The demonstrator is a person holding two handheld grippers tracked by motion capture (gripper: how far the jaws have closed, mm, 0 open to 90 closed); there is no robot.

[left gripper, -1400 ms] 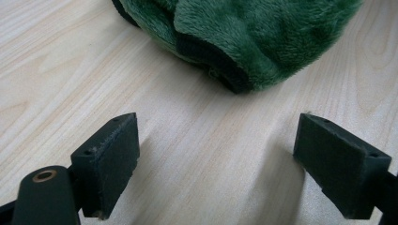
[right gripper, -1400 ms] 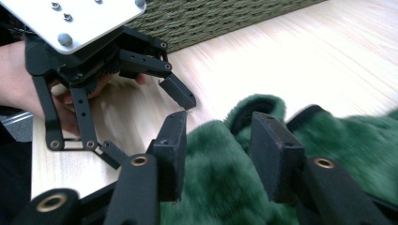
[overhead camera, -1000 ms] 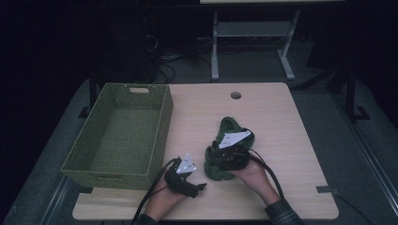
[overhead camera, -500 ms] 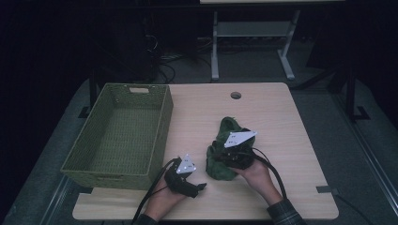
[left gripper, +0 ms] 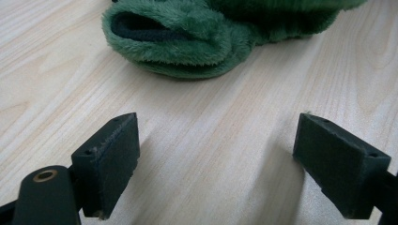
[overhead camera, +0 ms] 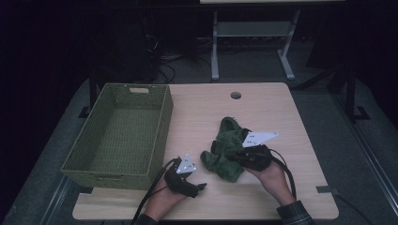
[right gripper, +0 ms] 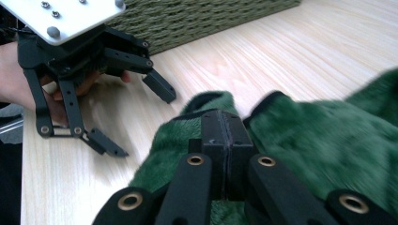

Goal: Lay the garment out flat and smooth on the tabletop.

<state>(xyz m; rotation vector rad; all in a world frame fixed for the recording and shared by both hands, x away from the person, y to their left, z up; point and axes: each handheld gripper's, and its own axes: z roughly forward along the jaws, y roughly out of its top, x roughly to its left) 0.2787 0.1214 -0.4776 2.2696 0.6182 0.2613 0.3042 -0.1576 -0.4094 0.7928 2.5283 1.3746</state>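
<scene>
Right hand-held gripper (right gripper: 225, 136): clenched on the green plush cloth, its two black pads pressed flat together with the fabric bunched around and under them; the jaws have just been closing on that cloth. In the high view it lies low over the surface, held from the near right side.
Left hand-held gripper (left gripper: 216, 164): released, jaws standing wide apart with only bare wood between them; it rests on the surface near the front edge, pointing toward the cloth.
Green plush cloth (overhead camera: 227, 150): a crumpled fuzzy heap on the surface, right of centre and nearer the front edge than the back; a rolled, dark-lined hem faces the left hand-held gripper, near it but apart from it.
Hands: the person's right hand (overhead camera: 272, 176) grips its tool from the front edge; the left hand (overhead camera: 164, 199) does the same at the front, left of centre.
Basket (overhead camera: 75, 161): green woven, rectangular, standing along the left edge of the surface, just beside the left hand-held gripper.
Surface (overhead camera: 272, 108): light wood, with a round hole near the back edge.
</scene>
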